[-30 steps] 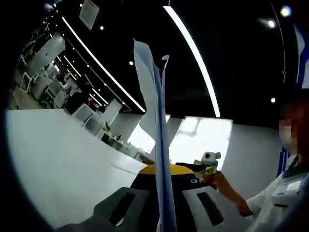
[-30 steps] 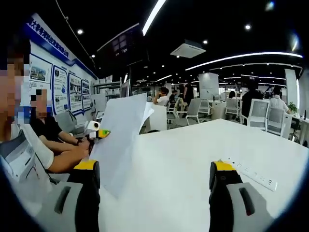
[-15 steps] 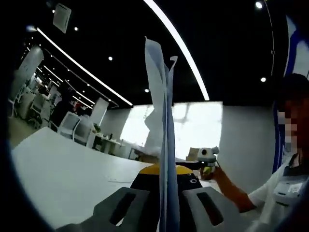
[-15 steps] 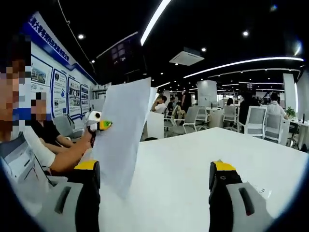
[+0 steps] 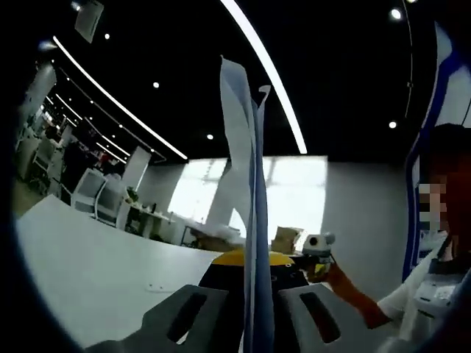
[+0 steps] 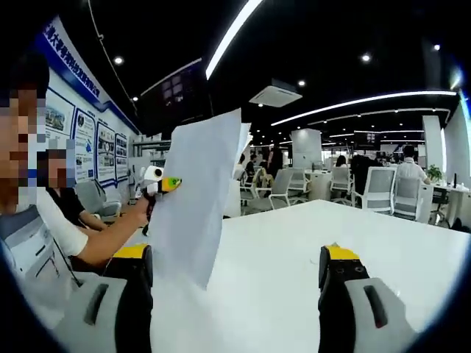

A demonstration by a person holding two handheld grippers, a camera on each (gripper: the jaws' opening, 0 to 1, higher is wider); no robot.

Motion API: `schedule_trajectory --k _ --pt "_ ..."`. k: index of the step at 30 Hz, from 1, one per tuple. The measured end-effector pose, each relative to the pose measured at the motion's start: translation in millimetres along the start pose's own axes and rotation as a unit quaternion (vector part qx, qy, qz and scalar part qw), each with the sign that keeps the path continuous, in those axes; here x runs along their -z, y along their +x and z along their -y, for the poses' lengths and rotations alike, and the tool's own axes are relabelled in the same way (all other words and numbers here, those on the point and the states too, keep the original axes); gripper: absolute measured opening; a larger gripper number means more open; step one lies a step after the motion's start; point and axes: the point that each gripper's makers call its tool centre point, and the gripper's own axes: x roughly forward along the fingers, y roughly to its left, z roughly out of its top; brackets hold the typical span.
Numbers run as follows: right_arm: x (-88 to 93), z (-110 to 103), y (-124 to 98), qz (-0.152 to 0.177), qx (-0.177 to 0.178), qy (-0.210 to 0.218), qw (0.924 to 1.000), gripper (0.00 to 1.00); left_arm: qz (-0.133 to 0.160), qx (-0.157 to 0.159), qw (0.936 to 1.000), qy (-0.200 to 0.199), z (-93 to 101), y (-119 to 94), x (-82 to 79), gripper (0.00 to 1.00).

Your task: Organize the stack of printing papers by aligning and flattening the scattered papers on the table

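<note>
A thin stack of white printing papers [image 5: 246, 184] stands edge-on between the jaws of my left gripper [image 5: 254, 259], which is shut on its lower edge. In the right gripper view the same papers [image 6: 195, 198] hang upright above the white table [image 6: 294, 243], pinched at their left side by my left gripper [image 6: 156, 181] in a person's hand. My right gripper [image 6: 235, 259] is open, its yellow-tipped jaws wide apart and nothing between them, with the papers just beyond its left jaw. My right gripper [image 5: 319, 246] also appears past the papers in the left gripper view.
The white table [image 5: 88, 257] stretches out on both sides of the papers. A person's sleeve [image 6: 44, 228] sits at the left. Office chairs [image 6: 383, 191] and people stand behind the table's far edge. A wall of posters [image 6: 81, 140] runs along the left.
The papers have been raised and tipped more upright above the table. Both views have tilted upward, and the white power strip by the right jaw has dropped out of the right gripper view.
</note>
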Motion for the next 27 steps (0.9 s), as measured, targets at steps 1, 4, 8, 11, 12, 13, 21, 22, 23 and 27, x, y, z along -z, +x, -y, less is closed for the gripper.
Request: schedule_trajectory --k 1,4,8,11,12,13,21,22,23,27 --pt "-0.1 0 0 0.001 0.001 0.002 1.0000 0.89 0.000 0.002 1.0000 0.002 -2.3 2 -2.7 0.06" --pt "0.8 1 -1 0.000 0.002 0.002 1.0000 0.89 0.015 0.012 0.9997 0.012 -4.7 7 -15.6 0.06" --pt "5.1 1 2 -0.007 0.006 0.003 0.9999 0.89 0.017 0.015 0.9995 0.023 -15.5 4 -32.5 0.06" --pt "5.6 4 6 -0.009 0.012 0.003 0.9999 0.89 0.035 0.004 0.9992 0.021 -28.5 13 -54.5 0.06" --pt "7.0 4 7 -0.011 0.012 0.003 0.9999 0.89 0.035 0.008 0.9991 0.024 -27.4 14 -55.3 0.06" --pt "8.4 3 7 -0.015 0.009 0.004 0.9998 0.88 0.035 0.008 0.9991 0.024 -27.7 14 -55.2 0.06" --pt "9.3 6 6 -0.020 0.016 0.000 0.9997 0.88 0.011 0.011 0.9997 0.021 -38.3 19 -35.8 0.06" --pt "9.4 6 6 -0.021 0.016 -0.001 0.9997 0.88 0.011 0.011 0.9997 0.019 -38.9 19 -35.8 0.06" --pt "9.1 7 6 -0.019 0.016 0.001 0.9997 0.88 0.002 0.012 0.9997 0.023 -37.7 20 -33.4 0.06" --pt "9.2 10 6 -0.017 0.015 0.007 0.9997 0.88 -0.004 0.022 0.9993 0.030 -31.3 19 -33.5 0.06"
